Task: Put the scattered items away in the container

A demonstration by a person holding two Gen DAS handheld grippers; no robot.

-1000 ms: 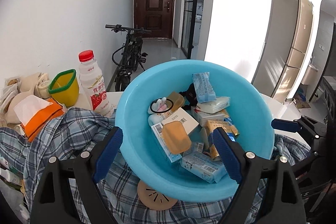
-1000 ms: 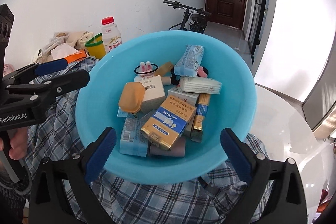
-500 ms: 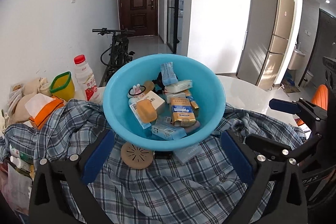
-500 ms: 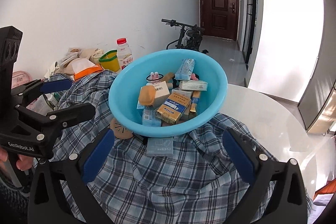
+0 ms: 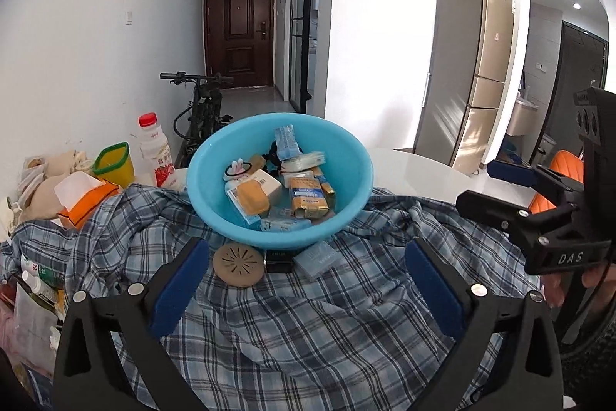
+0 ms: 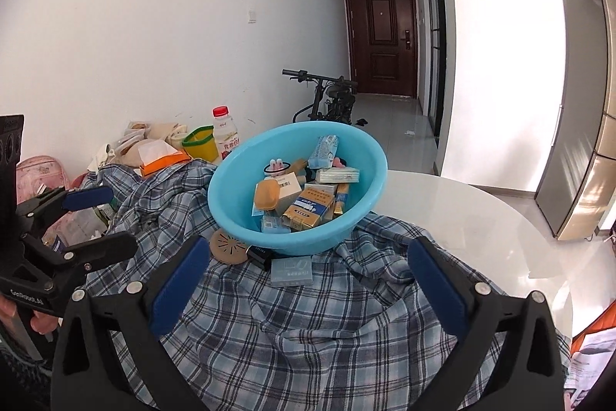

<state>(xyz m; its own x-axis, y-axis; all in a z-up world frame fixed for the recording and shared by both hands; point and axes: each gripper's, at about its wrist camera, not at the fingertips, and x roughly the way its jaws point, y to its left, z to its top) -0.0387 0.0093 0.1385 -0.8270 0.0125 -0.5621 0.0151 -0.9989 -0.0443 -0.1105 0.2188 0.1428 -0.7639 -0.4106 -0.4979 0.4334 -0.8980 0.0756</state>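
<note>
Blue plastic basin [image 5: 358,180] sits on a crumpled checked shirt [image 5: 308,326] spread over the white table [image 6: 462,210], already heaped with small boxes and packets. Three things lie outside it, touching or just beside its near edge: a round tan disc [image 5: 238,264] with slots, a small black block [image 5: 279,259] and a flat grey-blue packet [image 5: 317,257].

Both tools are empty. The left gripper [image 5: 304,291] has its blue pads spread wide, nothing between them, and the right gripper [image 6: 308,291] is spread just as wide and holds nothing. Each hangs over the shirt, near the loose things but apart from them.

By the look of it the tidying is nearly finished, with the step in hand a fresh reach for one of the leftovers. The grey-blue packet seems the easiest target: it lies flat, its long axis running roughly side to side in the right wrist view and slightly skewed in the left. The next move calls for coming down over it with the pads across its short sides, pinching without catching the cloth, then lifting it over the rim.
</note>
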